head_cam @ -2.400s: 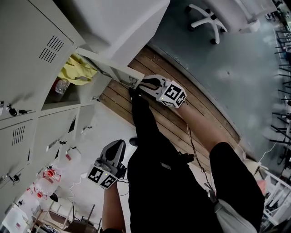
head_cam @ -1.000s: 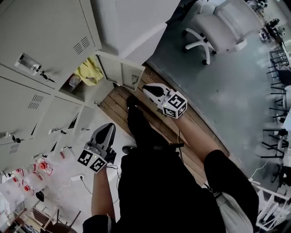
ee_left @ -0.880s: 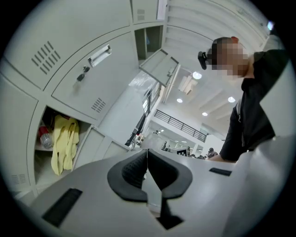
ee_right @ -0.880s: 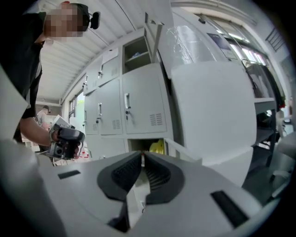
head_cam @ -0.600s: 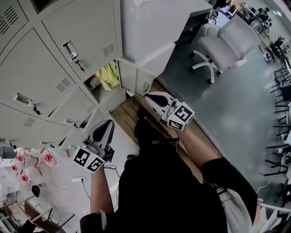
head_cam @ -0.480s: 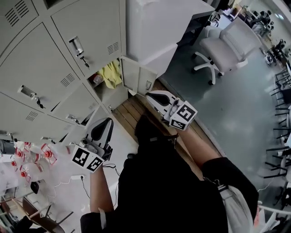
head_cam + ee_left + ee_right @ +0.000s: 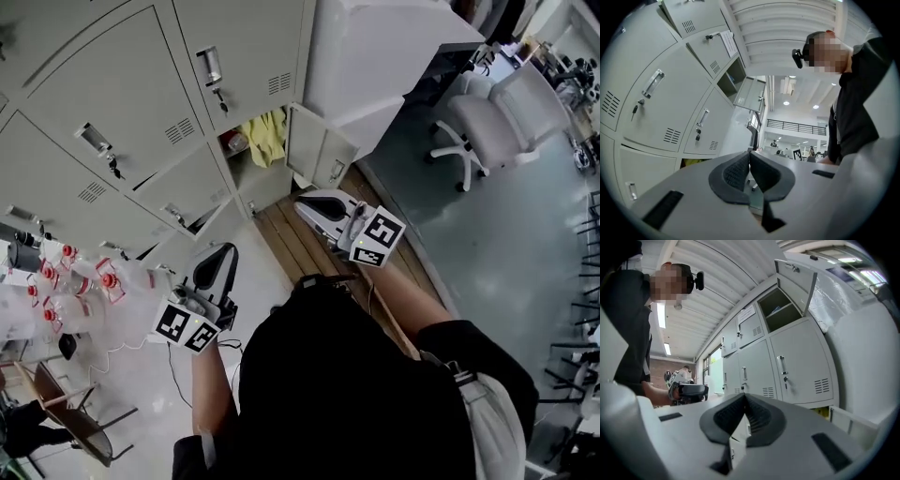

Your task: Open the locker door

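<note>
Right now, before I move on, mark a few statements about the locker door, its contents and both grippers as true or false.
1. The bottom locker door stands open. True.
2. The right gripper grips that door's edge. False: it is shut on nothing, clear of the door.
3. A yellow cloth lies inside the open locker. True.
4. The left gripper is open. False: it is shut and empty.

A large open workplace, part office and part lab: a bank of grey metal lockers (image 7: 141, 103) lines one wall, a white swivel chair (image 7: 497, 117) stands on a smooth grey floor (image 7: 525, 253), and further off a balcony railing (image 7: 797, 126) runs under ceiling lights (image 7: 786, 103).
</note>
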{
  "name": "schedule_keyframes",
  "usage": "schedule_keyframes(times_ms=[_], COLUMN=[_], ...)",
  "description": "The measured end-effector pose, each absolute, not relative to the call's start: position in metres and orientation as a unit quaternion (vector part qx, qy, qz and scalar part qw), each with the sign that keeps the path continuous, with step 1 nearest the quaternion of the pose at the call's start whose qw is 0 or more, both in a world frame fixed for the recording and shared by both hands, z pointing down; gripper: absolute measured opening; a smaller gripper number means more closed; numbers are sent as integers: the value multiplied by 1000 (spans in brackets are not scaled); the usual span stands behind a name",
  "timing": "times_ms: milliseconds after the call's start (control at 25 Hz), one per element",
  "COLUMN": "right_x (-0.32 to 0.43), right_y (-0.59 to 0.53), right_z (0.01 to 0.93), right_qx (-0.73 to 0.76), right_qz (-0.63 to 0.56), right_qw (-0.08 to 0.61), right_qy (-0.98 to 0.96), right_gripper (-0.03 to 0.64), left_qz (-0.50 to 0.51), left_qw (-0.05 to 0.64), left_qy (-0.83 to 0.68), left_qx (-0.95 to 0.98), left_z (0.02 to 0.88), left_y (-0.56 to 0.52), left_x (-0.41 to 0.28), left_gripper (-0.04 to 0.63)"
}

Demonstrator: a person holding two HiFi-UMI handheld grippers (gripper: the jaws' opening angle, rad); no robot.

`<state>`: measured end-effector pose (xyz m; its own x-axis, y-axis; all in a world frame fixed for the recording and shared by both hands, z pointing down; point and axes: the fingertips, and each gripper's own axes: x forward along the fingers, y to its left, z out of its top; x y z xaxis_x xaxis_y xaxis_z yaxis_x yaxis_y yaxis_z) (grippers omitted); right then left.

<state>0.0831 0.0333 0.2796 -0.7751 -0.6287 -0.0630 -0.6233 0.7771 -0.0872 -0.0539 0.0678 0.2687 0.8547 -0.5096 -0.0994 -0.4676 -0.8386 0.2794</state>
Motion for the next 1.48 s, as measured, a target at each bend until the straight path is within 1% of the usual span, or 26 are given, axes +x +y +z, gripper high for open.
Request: schedule_keyframes(times_ms=[160,400,560,760,920,1040,1240,1480], right_x=[70,80,85,82,81,90,119,146], right_y=[45,76,98,128,157,182,225,271], right_z=[285,304,314,311,300,305,334,360], right_qx=[-309,-298,-293,-278,-263,-260,-269,-277], right_qz=[-26,-57,-68,-77,-62,-66,-98,-129], right_qw=[34,34,24,33,30,32,16,19], right_qy=[950,952,953,957,962,963,958,952], right_gripper=[12,11,11,11,11,11,11,11], left_qz=[-71,-57,-56,-53,-53,-50,-50,-16], left_qw=[136,152,151,144,151,162,182,206], left_qy=[-273,-286,-288,-299,-303,-294,-285,-280], left_qx=[950,945,944,942,939,941,940,938], left_z=[290,313,311,299,301,311,319,352], left_y=[82,112,137,172,199,221,262,314], left_x=[-63,-56,-46,-44,-39,-24,5,24], left_gripper=[17,18,17,17,17,18,18,18])
